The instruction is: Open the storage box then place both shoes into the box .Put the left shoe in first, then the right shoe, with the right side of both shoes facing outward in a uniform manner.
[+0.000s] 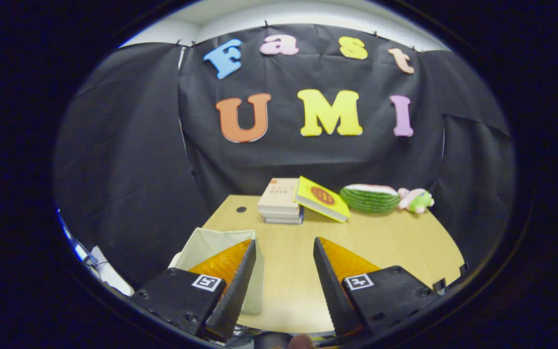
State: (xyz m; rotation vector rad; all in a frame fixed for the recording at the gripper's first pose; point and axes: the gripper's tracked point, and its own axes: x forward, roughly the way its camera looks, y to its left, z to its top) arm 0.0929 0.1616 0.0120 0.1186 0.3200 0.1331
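Note:
My gripper [284, 247] is held above the near part of a light wooden table [395, 247], its two fingers spread apart with bare tabletop showing between them. A pale fabric storage box [206, 245] stands at the table's near left corner, partly behind my left finger [240, 281]. Its top looks open, and its inside is mostly hidden by that finger. The gripper holds nothing.
At the back of the table lies a stack of books [281, 203], with a yellow book [322, 198] leaning against it. To their right sit a watermelon-slice plush [370, 198] and a small pink and green plush toy [417, 199]. A dark hole [241, 210] marks the tabletop's back left.

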